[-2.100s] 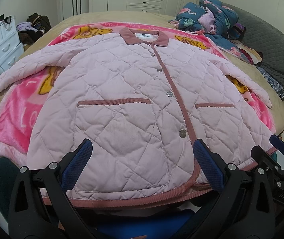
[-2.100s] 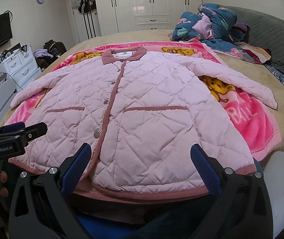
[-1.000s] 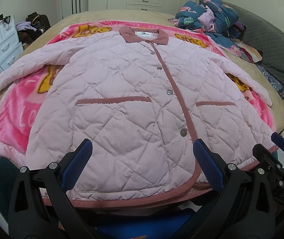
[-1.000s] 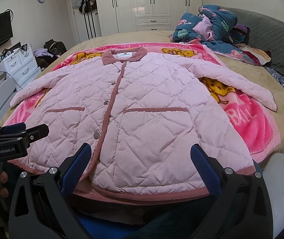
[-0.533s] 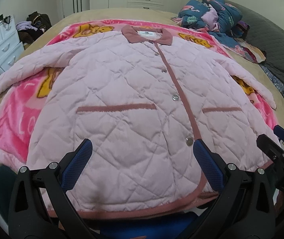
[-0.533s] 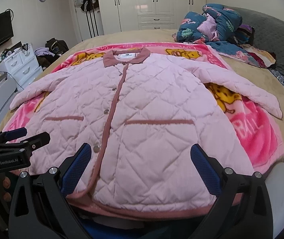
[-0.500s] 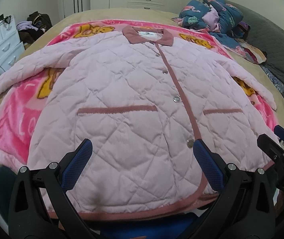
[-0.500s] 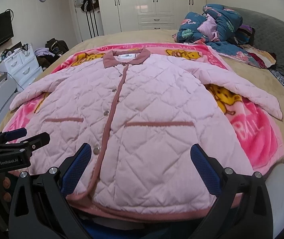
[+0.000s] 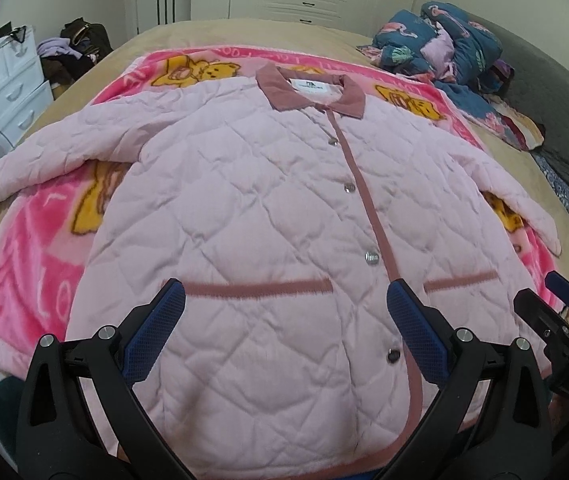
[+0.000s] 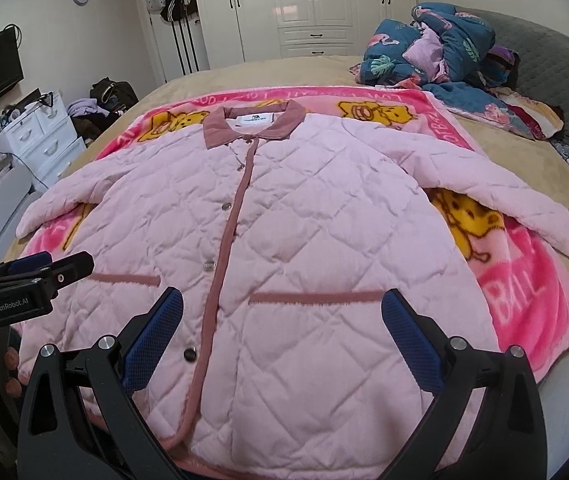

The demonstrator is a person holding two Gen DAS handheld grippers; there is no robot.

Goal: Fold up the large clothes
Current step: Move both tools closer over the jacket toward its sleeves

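Both grippers hover with jaws wide over the hem of a pink quilted jacket spread flat on a bed.

The left gripper (image 9: 286, 330) holds its jaws wide apart with nothing between them; the pink quilted jacket (image 9: 268, 216) lies directly ahead, its left pocket trim (image 9: 258, 289) just past the pad tips. The right gripper (image 10: 282, 334) is likewise spread wide and empty, with the right pocket trim (image 10: 316, 297) between and just beyond its pads. The jacket's buttoned front band (image 10: 226, 240) runs away from the jaws to the dusty-rose collar (image 10: 254, 122) at the far end. Both sleeves are spread out to the sides. Under the jacket is a pink cartoon-bear blanket (image 10: 524, 280) on the tan bed (image 10: 504, 152). Beyond, off to the right, sits a heap of dark floral bedding (image 10: 444, 48), and farthest away stands a white wardrobe (image 10: 308, 4).
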